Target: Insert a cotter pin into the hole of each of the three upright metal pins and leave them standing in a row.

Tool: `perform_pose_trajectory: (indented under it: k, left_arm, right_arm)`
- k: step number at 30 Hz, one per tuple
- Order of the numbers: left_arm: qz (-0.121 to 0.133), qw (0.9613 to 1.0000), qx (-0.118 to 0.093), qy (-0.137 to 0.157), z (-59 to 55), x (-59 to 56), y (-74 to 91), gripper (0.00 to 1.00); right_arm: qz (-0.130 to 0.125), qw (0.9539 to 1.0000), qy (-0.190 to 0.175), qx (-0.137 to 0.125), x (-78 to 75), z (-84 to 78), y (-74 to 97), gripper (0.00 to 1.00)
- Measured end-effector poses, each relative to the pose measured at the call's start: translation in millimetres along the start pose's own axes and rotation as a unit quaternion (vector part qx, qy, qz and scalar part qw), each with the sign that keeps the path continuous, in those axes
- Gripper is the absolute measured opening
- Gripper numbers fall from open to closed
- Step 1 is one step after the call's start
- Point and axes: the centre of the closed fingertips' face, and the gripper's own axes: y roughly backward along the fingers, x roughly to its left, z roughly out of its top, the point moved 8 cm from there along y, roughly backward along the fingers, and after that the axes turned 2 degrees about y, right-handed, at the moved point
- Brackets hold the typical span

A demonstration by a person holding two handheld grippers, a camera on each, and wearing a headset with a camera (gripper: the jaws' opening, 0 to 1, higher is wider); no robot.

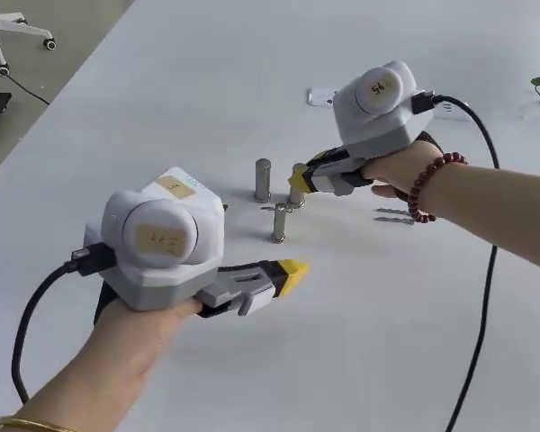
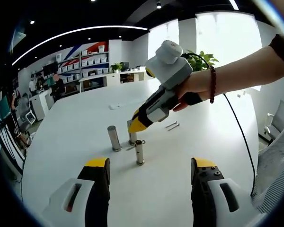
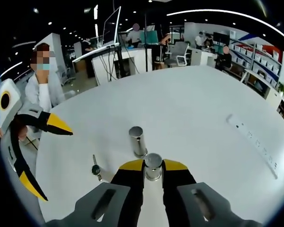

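Steel and smooth-sided, the held pin (image 3: 153,166) stands upright on the white bench (image 1: 387,342). Your right gripper (image 1: 298,180) is clenched on it, a yellow-tipped jaw pressed to each side. Just beside it, the nearest pin (image 1: 279,225) carries a cotter pin (image 1: 276,209) through its top, and the bare pin (image 1: 263,180) stands close by. Loose cotter pins (image 1: 393,216) lie near your right wrist. Your left gripper (image 1: 291,273) hangs above the bench, jaws spread wide and holding nothing. A tan sticker on the right gripper seems to read "45"; the left one's is too blurred.

White table (image 1: 162,108): three upright metal pins (image 1: 263,180) clustered, two loose cotter pins (image 1: 394,216) lying beside them, power strip (image 3: 253,137) farther off.
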Motion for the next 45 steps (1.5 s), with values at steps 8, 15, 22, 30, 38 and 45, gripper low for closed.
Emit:
perform_pose_trajectory:
  k: [8,15,22,30,38,45]
  left_arm:
    - [0.0,1.0,0.002,-0.002,-1.2,-2.0,5.5,0.69]
    - [0.0,1.0,0.004,-0.004,-1.3,-2.8,7.6,0.68]
    - [-0.002,0.9999,0.001,-0.01,1.3,-5.3,9.2,0.68]
    - [-0.005,0.9999,-0.006,-0.015,4.6,-9.5,12.6,0.68]
    - [-0.003,0.9997,-0.011,-0.022,5.0,-13.1,20.0,0.68]
    - [-0.002,0.9998,-0.009,-0.019,1.4,-15.0,23.6,0.67]
  right_arm:
    - [0.001,0.9998,0.019,-0.002,-0.7,-0.3,-0.3,0.08]
    - [0.019,0.9986,0.05,0.004,0.5,-1.4,3.5,0.08]
    - [0.044,0.9971,0.061,0.001,3.5,-6.8,16.0,0.08]
    - [0.092,0.9918,0.088,0.008,14.3,-17.1,29.1,0.08]
    - [0.13,0.9855,0.109,0.009,31.5,-25.7,45.3,0.08]
    - [0.168,0.9766,0.134,0.008,50.9,-31.8,54.3,0.08]
